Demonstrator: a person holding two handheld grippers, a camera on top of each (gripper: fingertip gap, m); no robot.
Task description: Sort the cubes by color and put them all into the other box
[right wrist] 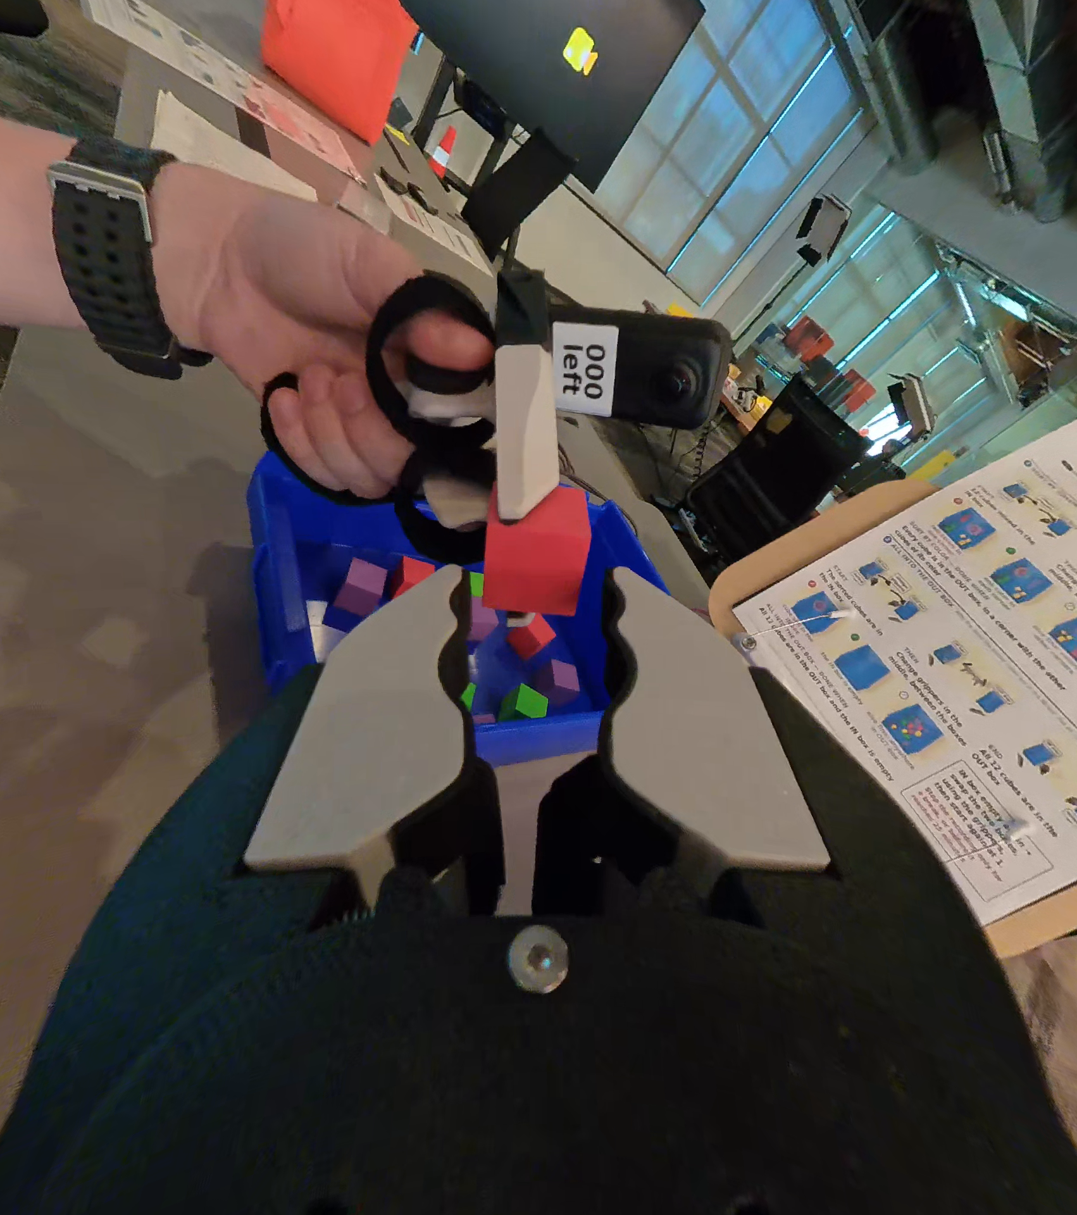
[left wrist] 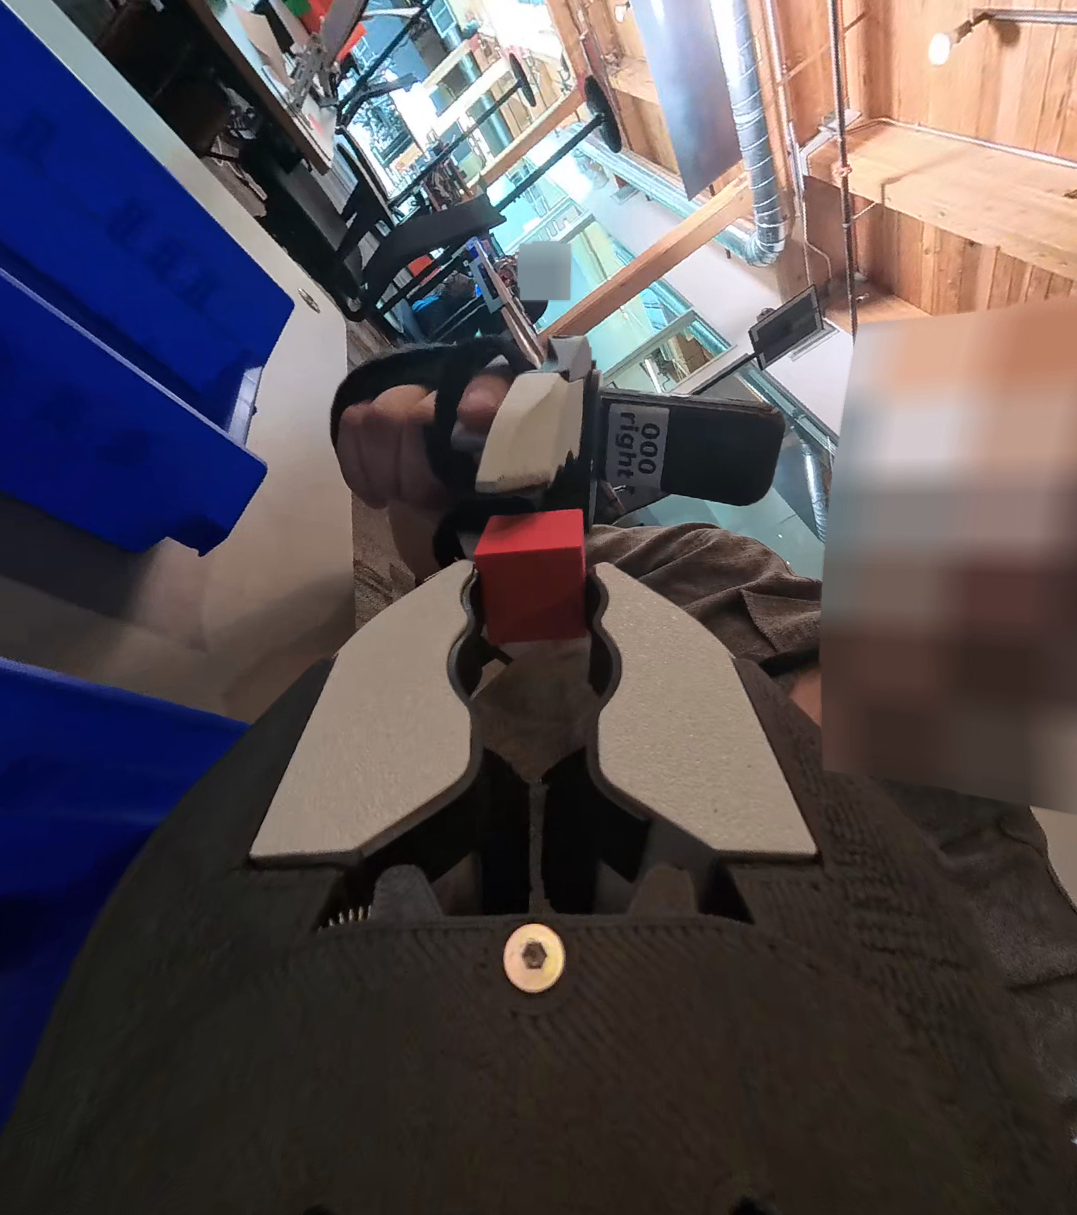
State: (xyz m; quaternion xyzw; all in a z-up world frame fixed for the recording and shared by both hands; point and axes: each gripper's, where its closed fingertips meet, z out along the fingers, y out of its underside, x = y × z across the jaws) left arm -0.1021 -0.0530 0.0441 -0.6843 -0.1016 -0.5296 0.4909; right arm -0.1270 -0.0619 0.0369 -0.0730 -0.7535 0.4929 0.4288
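Matt red cube (left wrist: pixel 532 585); glossy blue plastic bin (right wrist: pixel 526 730); paper sheet (right wrist: pixel 956 670).

Bkgd from my feed: wood-plank ceiling (left wrist: pixel 1016 164) w/ beams, one lit spot lamp (left wrist: pixel 939 47), silver duct (left wrist: pixel 761 177) running along it. Big grid windows (right wrist: pixel 740 151), daylight in. Dark monitor (right wrist: pixel 549 72) on stand. Grey tabletop (right wrist: pixel 62 592); light wood board (right wrist: pixel 851 519) w/ printed sheet, right. Black chairs (left wrist: pixel 404 243) further back.
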